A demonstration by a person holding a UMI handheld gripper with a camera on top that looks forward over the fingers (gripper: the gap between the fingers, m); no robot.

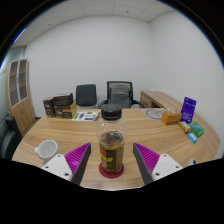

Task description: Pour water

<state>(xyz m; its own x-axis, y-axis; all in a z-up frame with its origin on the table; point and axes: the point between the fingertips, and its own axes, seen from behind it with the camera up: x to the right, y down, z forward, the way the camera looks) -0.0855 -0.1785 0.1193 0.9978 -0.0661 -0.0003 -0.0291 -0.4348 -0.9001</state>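
Item: bottle (pixel 111 148), clear, dark-capped, holding amber liquid; upright on a red coaster (pixel 112 170) on the wooden table (pixel 150 135). It is placed between the fingers of the gripper (pixel 112 160), which is spread apart, a gap seen at either side; nothing is grasped. A white cup (pixel 46 149) is noted to the left, well apart. Progress, as judged: no pouring is yet done; grasping, lifting and tipping remain.
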